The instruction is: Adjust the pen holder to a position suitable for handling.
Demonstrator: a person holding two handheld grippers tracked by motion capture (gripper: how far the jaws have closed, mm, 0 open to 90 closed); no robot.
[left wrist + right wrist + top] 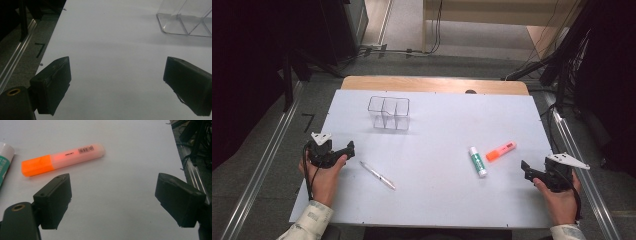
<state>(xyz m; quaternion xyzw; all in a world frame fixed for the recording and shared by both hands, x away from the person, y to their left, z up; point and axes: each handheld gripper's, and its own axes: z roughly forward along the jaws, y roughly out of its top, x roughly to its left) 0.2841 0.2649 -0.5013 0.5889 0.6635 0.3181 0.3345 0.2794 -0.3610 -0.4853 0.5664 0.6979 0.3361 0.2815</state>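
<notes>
A clear plastic organizer (389,113) with several compartments stands on the white table top (437,125) at the back left; its near corner (186,21) shows in the left gripper view. A silver pen (377,175) lies left of centre. A white glue stick with a green label (478,161) and an orange highlighter (501,151) lie right of centre; the highlighter (62,159) lies just ahead of my right gripper's jaws. My left gripper (347,149) rests at the table's left edge, open and empty (116,82). My right gripper (526,169) rests at the right edge, open and empty (113,197).
A wooden table edge (434,84) runs behind the white top. Metal rails (262,165) run along the floor on both sides. Dark stands and cables (562,55) crowd the back right. Bare white surface lies between the pen and the glue stick.
</notes>
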